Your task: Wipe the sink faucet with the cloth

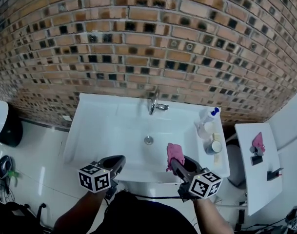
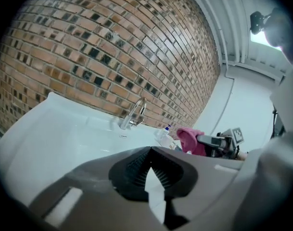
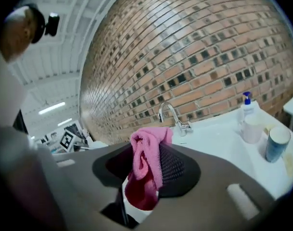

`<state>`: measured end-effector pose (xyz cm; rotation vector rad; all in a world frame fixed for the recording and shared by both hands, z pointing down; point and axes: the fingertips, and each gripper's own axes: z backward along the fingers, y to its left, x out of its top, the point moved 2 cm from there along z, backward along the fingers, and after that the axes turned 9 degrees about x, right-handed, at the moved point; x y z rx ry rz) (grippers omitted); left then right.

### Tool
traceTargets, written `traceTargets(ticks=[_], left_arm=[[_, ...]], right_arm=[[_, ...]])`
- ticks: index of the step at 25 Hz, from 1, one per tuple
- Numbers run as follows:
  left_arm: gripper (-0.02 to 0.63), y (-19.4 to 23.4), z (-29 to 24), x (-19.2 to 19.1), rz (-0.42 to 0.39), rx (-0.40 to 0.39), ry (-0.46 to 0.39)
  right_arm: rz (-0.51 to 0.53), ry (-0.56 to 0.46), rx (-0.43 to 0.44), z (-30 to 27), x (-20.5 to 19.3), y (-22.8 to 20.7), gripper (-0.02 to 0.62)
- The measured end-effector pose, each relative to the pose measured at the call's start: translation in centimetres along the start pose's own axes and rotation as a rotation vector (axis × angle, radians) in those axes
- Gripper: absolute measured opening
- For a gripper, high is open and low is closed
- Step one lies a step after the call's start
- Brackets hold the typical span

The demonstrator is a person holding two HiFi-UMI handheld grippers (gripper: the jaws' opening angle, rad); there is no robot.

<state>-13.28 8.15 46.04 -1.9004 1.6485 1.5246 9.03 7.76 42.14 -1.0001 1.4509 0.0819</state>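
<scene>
- The right claw (image 1: 174,164) pinches the pink cloth (image 1: 175,152); the left claw (image 1: 120,161) is closed and empty.
- Bring the cloth's loose fold onto the faucet (image 1: 153,103) with a firm grip.

Bright, even light; white sink (image 1: 104,126) nr blown out, chrome faucet (image 1: 153,103) glints. Heavy fisheye bows brick wall (image 1: 138,43); gripper-view corners dark, foregrd soft.
</scene>
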Motion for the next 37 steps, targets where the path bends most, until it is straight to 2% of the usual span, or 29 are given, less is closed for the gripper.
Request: traceTargets(ticks=[2,4,8,12,23,37], left_arm=[[0.006,-0.7,0.1,0.4,-0.015,0.011,-0.016],[0.006,-1.2,0.4,0.3,-0.024,0.021,-0.021],[0.006,-1.5,0.9,-0.5,-0.05,0.04,0.002],[0.006,-1.8,1.3,-0.7,-0.054,0.048,0.007],[0.006,-2.6,2.0,-2.0,-0.066,0.027,0.018],[0.006,-2.6,1.8,-1.8,-0.076,0.024,0.018]], right_arm=[[-0.044,-0.047,0.005,2.7,0.1,1.0,0.15],[-0.029,-0.064,-0.013,5.1,-0.3,1.7,0.149],[0.024,-0.05,-0.051,8.0,-1.8,2.7,0.149],[0.027,-0.039,-0.086,9.3,-3.3,2.6,0.146],[0.067,-0.054,-0.12,10.1,-3.4,2.6,0.143],[0.104,-0.026,-0.093,8.8,-3.4,3.1,0.141]])
